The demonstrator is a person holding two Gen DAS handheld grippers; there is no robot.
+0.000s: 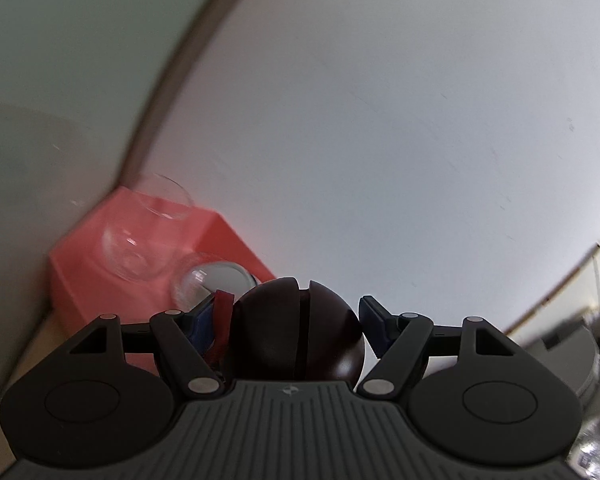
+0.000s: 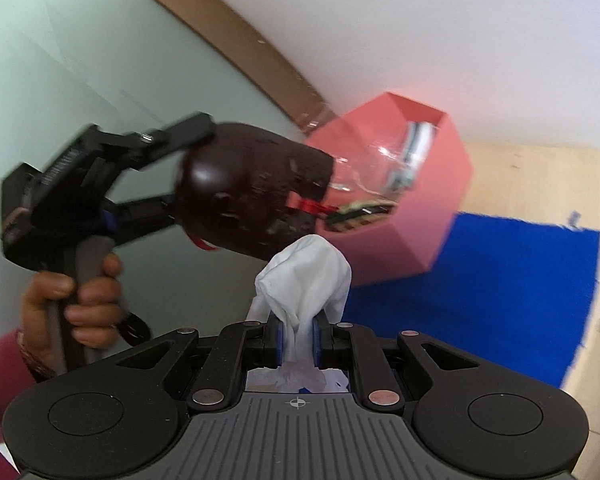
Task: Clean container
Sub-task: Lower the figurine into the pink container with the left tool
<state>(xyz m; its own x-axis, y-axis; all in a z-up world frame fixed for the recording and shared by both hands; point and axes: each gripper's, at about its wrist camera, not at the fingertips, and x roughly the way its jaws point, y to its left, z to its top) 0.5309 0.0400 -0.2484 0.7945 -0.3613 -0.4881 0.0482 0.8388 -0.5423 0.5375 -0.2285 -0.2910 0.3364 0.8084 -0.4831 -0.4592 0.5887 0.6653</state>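
— Jaws?
— Left gripper [image 2: 180, 168] clamps the dark container [image 2: 252, 188], held up just left of the pink box [image 2: 400, 236]; right gripper [image 2: 296, 340] pinches the white cloth [image 2: 304, 276].
— Step?
— Wiping, I judge. Next: press cloth onto its underside.

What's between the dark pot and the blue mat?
The white cloth, pinched in the right gripper, sits just under the dark pot and in front of the blue mat. The right wrist view shows it.
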